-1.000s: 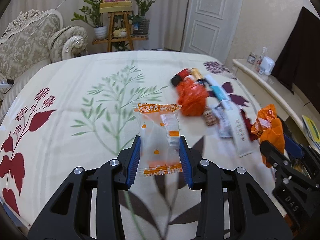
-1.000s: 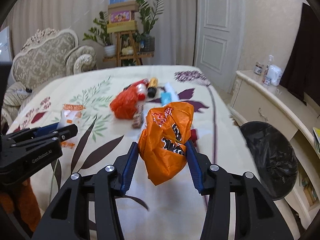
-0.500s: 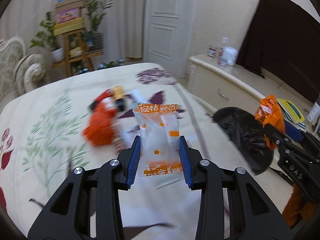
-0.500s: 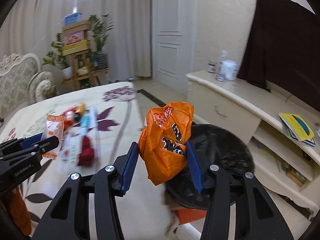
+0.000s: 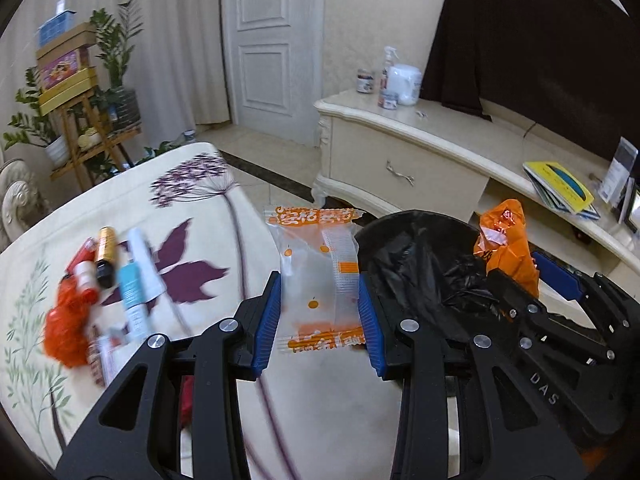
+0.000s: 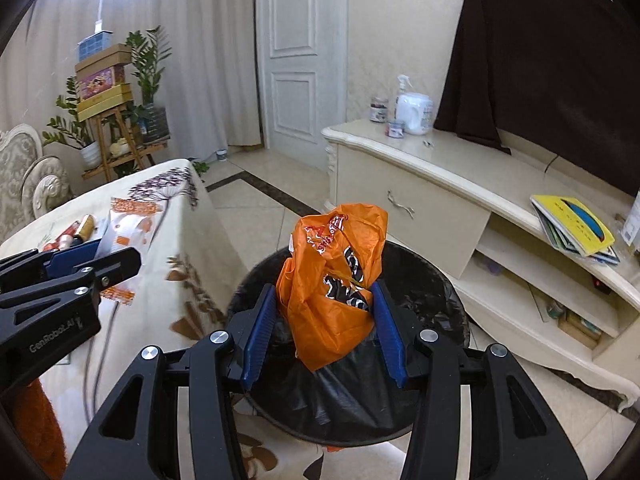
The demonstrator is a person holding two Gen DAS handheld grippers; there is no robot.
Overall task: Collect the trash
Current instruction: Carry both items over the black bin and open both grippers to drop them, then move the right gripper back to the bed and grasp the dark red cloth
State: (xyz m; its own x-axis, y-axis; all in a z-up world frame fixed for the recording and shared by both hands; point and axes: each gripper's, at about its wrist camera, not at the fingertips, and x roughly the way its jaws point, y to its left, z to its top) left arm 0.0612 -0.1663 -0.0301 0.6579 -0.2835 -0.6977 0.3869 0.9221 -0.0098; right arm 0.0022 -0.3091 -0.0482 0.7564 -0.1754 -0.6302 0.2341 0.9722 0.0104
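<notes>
Two hand-held grippers hover side by side at the edge of a bed, each carrying a piece of trash.

The left gripper (image 5: pixel 320 312) has its blue pads pressed against both sides of a clear snack wrapper (image 5: pixel 318 276) printed with orange bands. The wrapper stands upright between the fingers, above the bed's edge. Just to this gripper's right sits a round trash bin lined with a black bag (image 5: pixel 420 256).

The right gripper (image 6: pixel 324 328) is clamped on a crumpled orange plastic bag (image 6: pixel 332 276), which rises up out of the fingers. The bin (image 6: pixel 432 364) lies directly beneath and ahead of this gripper, so the orange bag hangs over the bin's open mouth.

To the left of the left gripper, more trash lies on the floral bedspread (image 5: pixel 192 208): a crumpled orange wrapper (image 5: pixel 66 324), a gold and black tube (image 5: pixel 105 256), a white and teal tube (image 5: pixel 134 276), and a small red and white container (image 5: pixel 82 268), all blurred.

Beyond both grippers stands a cream cabinet (image 6: pixel 420 196) with bottles on top, and a white door (image 6: pixel 302 60) farther back.
</notes>
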